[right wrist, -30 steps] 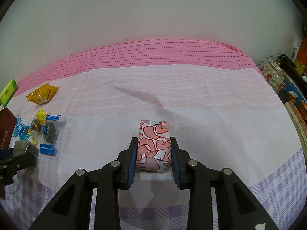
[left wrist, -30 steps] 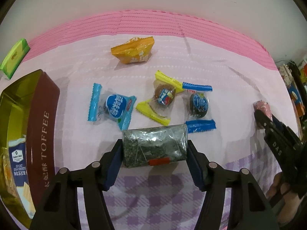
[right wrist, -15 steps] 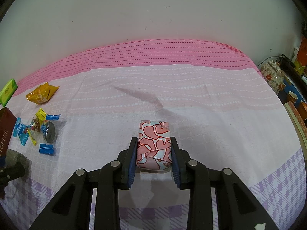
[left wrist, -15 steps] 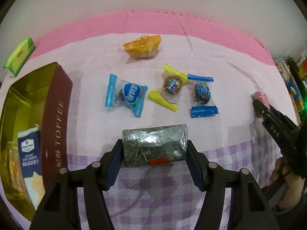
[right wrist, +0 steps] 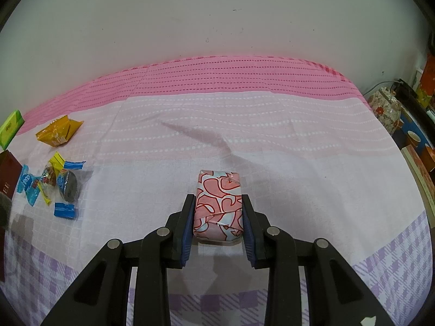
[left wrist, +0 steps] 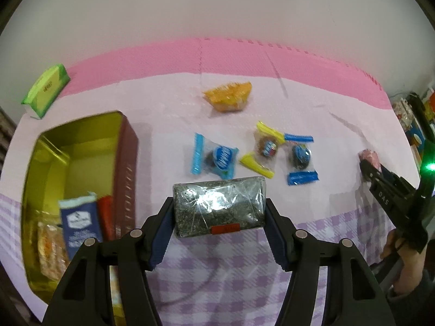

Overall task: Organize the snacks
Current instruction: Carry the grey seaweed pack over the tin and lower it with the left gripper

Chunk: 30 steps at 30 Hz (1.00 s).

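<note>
Left-wrist view: the left tongs (left wrist: 219,218) are clamped on a grey-green speckled packet (left wrist: 219,208) in clear film with a small red label, gripped by its two short ends and held above the desk (left wrist: 312,114), which carries a cloth that is pink at the far edge, pale pink in the middle and lilac-checked at the near edge. To the left of the packet stands an open toffee tin (left wrist: 126,168), gold inside with a brown outer wall; a dark blue cracker packet (left wrist: 77,222), a red wrapper beside it and orange-toned snacks lie in its near end. Beyond the tin, at the far left, lies a green box (left wrist: 46,91). Past the held packet, three wrapped sweets lie close together: a blue-ended sweet (left wrist: 214,157), a yellow-ended sweet (left wrist: 265,149) and a second blue-ended sweet (left wrist: 300,159). An orange packet (left wrist: 229,99) lies farther back. At the right edge the other tool shows, with a hand (left wrist: 405,247) on its grip.

Right-wrist view: the right tongs (right wrist: 218,214) are clamped on a pink packet with red heart outlines (right wrist: 218,202), its sides pressed between the blue pads; whether its underside touches the cloth cannot be told. It sits near the middle of the desk, well apart from the sweets at the left. A flowered jar (right wrist: 387,108) stands beyond the right edge.
</note>
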Each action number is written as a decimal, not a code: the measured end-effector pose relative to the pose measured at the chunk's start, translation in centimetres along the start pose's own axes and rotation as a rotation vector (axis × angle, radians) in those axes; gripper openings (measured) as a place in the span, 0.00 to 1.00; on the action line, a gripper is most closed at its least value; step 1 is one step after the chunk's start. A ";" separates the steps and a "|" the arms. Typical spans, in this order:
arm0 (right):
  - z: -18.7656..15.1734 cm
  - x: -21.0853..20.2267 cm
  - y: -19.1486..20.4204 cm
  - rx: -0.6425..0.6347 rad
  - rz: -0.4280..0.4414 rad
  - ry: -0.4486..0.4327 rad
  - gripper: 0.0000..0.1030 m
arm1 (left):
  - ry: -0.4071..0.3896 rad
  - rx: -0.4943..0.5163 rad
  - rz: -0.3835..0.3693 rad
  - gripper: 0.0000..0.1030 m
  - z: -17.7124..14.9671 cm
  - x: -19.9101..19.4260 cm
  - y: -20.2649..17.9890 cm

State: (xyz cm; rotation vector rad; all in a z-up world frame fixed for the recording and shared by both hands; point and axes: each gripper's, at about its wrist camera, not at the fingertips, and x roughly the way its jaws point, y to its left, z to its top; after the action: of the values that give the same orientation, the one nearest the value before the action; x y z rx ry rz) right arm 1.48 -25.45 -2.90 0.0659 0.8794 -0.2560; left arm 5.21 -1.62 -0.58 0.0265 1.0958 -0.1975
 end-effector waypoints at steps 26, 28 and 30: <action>0.0 -0.1 0.0 -0.011 -0.002 -0.001 0.29 | 0.006 -0.146 0.229 0.61 2.9 0.5 16.7; 0.1 -0.2 0.0 -0.013 -0.004 -0.002 0.29 | 0.025 -0.149 0.228 0.61 2.6 1.2 17.2; 0.1 -0.2 0.0 -0.013 -0.005 -0.002 0.29 | 0.042 -0.156 0.228 0.61 2.3 1.8 17.5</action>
State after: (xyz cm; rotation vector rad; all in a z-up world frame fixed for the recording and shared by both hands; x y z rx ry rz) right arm 1.38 -25.45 -2.68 0.0514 0.8795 -0.2549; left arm 11.03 15.05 -2.42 0.0159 1.1381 0.0935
